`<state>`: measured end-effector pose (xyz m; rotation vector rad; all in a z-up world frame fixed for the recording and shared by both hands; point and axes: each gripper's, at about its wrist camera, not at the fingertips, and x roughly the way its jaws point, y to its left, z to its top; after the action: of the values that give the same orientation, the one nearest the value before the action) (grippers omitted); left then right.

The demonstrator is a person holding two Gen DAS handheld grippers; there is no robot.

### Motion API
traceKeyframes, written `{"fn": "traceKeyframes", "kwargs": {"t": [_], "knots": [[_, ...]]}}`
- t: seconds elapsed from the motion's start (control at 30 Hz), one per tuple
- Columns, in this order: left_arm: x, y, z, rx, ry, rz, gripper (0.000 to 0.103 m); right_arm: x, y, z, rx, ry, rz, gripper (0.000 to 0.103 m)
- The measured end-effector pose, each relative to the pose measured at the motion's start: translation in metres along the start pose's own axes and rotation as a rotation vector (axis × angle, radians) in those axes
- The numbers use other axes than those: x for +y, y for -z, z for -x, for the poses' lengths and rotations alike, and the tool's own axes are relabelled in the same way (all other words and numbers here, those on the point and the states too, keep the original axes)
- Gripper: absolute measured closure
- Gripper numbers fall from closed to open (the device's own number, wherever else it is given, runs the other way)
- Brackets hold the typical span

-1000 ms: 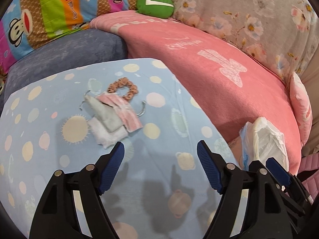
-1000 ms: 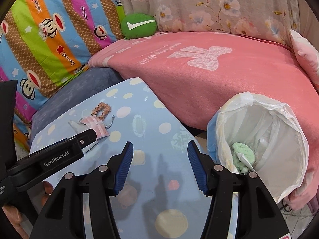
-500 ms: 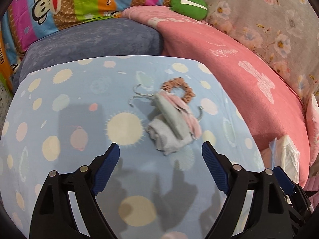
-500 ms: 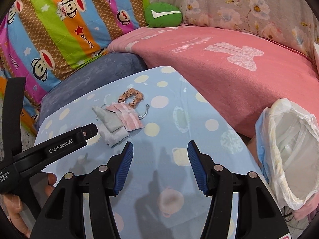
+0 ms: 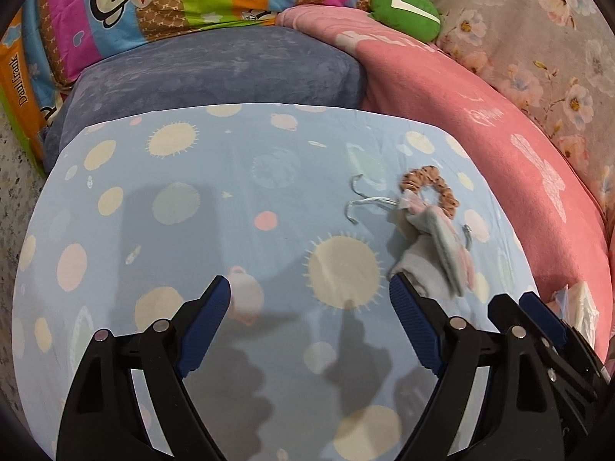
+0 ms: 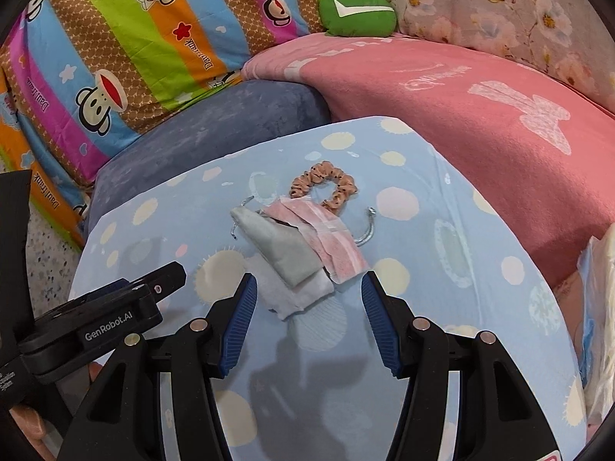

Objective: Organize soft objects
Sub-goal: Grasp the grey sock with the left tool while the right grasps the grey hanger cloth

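Note:
A small pile lies on the blue dotted tablecloth (image 6: 442, 292): a grey cloth (image 6: 286, 249) on a white cloth (image 6: 303, 294), a pink face mask (image 6: 326, 238) and a brown scrunchie (image 6: 324, 186). My right gripper (image 6: 307, 320) is open, its fingertips on either side of the pile's near edge. In the left wrist view the same pile (image 5: 438, 253) sits to the right, with the scrunchie (image 5: 430, 188) behind it. My left gripper (image 5: 309, 320) is open over bare cloth, left of the pile, with nothing between its fingers. The left tool's body (image 6: 96, 319) shows at the right view's lower left.
A white bin bag (image 6: 603, 307) hangs at the table's right edge. Behind the table are a grey-blue cushion (image 6: 215, 130), a pink blanket (image 6: 480, 115), a striped monkey-print pillow (image 6: 134, 38) and a green plush (image 6: 357, 11).
Both grippers have swung left, away from the bin bag. The right one has closed in on the cloth pile. The left view now shows the pile at its right side.

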<state>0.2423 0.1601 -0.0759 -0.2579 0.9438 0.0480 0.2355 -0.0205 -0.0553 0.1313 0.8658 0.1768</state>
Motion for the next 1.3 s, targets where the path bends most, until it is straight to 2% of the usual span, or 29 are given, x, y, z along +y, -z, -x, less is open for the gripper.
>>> {"fn": "traceKeyframes", "kwargs": {"t": [0.23,0.33,0.43,0.5,0.6,0.9,1.1,1.17,1.3], "knots": [[0.022,-0.011,-0.009,0.004,-0.011,0.033,0.022,0.013,-0.011,-0.028,0.027,-0.009,0.009,0.05],[0.026,-0.016,-0.013,0.004,-0.011,0.04,0.022,0.018,-0.014,-0.037,0.033,-0.012,0.016,0.056],[0.026,-0.016,-0.013,0.005,-0.011,0.038,0.022,0.019,-0.015,-0.045,0.051,-0.016,0.014,0.072],[0.026,-0.018,-0.015,0.008,-0.004,0.036,0.022,0.017,-0.014,-0.05,0.064,-0.02,0.006,0.092],[0.018,-0.017,-0.016,0.012,0.008,0.021,0.023,0.011,-0.013,-0.046,0.05,-0.023,-0.018,0.098],[-0.039,-0.005,-0.028,0.047,0.105,-0.064,0.024,-0.028,-0.02,-0.004,-0.049,-0.02,-0.107,0.099],[-0.081,0.002,-0.048,0.102,0.186,-0.125,0.038,-0.054,-0.024,0.014,-0.087,-0.009,-0.153,0.099],[-0.092,0.005,-0.055,0.12,0.188,-0.144,0.043,-0.061,-0.023,0.017,-0.089,-0.008,-0.164,0.099],[-0.103,0.009,-0.062,0.139,0.177,-0.155,0.061,-0.072,-0.019,0.022,-0.093,-0.006,-0.178,0.099]]}}
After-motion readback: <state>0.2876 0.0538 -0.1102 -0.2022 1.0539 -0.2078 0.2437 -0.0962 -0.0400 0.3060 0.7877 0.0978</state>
